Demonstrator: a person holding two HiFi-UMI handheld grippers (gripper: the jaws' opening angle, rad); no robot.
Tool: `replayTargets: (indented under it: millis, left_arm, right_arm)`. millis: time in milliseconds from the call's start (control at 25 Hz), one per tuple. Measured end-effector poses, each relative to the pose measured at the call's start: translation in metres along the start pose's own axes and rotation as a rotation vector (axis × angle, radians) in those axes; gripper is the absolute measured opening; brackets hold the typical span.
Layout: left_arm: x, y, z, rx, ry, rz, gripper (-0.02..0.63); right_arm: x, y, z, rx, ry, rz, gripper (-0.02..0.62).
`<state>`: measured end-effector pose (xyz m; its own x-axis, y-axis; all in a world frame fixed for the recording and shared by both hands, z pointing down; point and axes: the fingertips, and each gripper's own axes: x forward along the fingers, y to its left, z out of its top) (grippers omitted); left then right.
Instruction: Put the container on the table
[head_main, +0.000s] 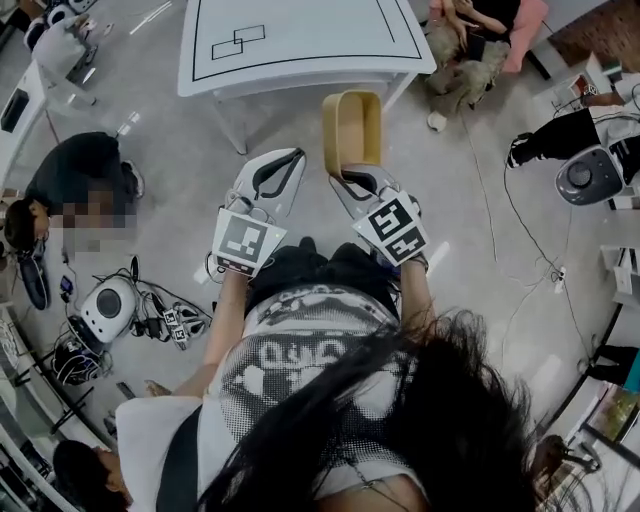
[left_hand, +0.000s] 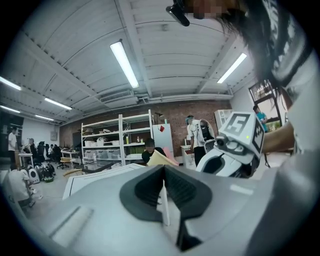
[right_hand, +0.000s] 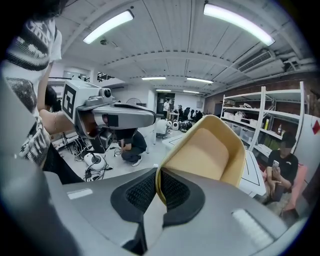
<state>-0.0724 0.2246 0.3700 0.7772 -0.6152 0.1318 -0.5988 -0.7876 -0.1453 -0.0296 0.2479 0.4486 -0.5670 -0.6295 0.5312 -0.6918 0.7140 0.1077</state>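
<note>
A tan, open-topped container (head_main: 352, 128) hangs in the air just short of the white table (head_main: 300, 60), which has black lines drawn on its top. My right gripper (head_main: 346, 178) is shut on the container's near rim. In the right gripper view the rim (right_hand: 158, 186) sits pinched between the pads, and the container's hollow (right_hand: 210, 150) faces the camera, with the table (right_hand: 253, 176) behind it. My left gripper (head_main: 290, 156) floats beside it to the left, shut with nothing in it. Its pads (left_hand: 176, 186) meet in the left gripper view, where the container (left_hand: 159, 159) shows beyond.
A person crouches on the floor at the left (head_main: 75, 185). Another sits beyond the table's right corner (head_main: 470, 40). Small white machines (head_main: 108, 310) (head_main: 590, 175) and cables lie on the floor on both sides. Shelving (left_hand: 117, 140) lines the far wall.
</note>
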Motion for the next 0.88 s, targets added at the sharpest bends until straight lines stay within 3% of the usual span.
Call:
replayTargets:
  millis: [440,880]
  left_arm:
    - [0.004,0.038,-0.009,-0.049,-0.013,0.043,0.000]
    - [0.067,0.111,-0.028,-0.073,0.030,0.128,0.000]
  right_arm:
    - [0.028,-0.024,0.011,-0.018,0.044,0.011,0.020]
    - [0.096,-0.113,0.021,-0.019,0.042,0.059,0.020]
